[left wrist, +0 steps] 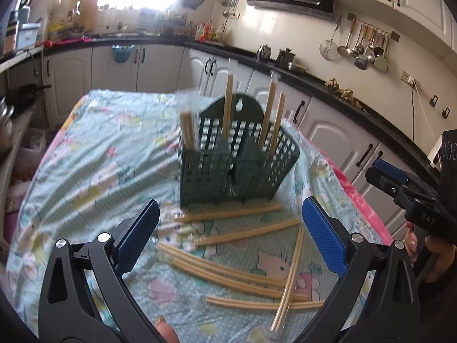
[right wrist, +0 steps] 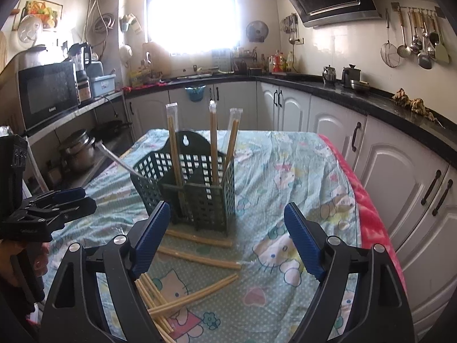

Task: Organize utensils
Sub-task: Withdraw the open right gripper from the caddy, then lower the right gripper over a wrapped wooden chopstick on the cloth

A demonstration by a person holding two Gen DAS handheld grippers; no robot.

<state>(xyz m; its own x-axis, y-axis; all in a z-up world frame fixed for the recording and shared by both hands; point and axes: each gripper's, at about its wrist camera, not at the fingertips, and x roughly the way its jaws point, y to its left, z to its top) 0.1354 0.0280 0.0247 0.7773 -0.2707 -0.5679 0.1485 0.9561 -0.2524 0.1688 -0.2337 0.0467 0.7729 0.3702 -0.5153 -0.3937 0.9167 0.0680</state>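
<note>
While hovering spread wide and empty over the cloth-covered worktop (left wrist: 100, 171), easy to go wrong with either the left tool (left wrist: 230, 203) or the right tool (right wrist: 227, 205). Likeliest trouble: closing on the crossed heap of loose chopsticks (left wrist: 242, 274) and lifting two or three wrapped pairs at once, or pinching one pair off-centre and losing it in a swing. Clear sleeves, probably slippery, hence possible sliding out from the blue pads (left wrist: 322, 237) mid-carry. Also a risk of snagging the wrinkled cloth along with a stick, dragging it and tipping the green basket (left wrist: 228, 168), light-looking and already loaded with tall standing chopsticks (right wrist: 214, 143) leaning at odd angles; toppling just as possible from a careless knock on the way in. Crowding too, with both tools aimed at the same patch. As for position: loose chopsticks flat on the cloth, below and just ahead of the left tool's open jaws, several framed between its fingers, none touched; from the right wrist, scattered beneath the gap and towards its left finger. Basket beyond the heap, roughly centred ahead of both tools, nearest stick lying at its foot.
</note>
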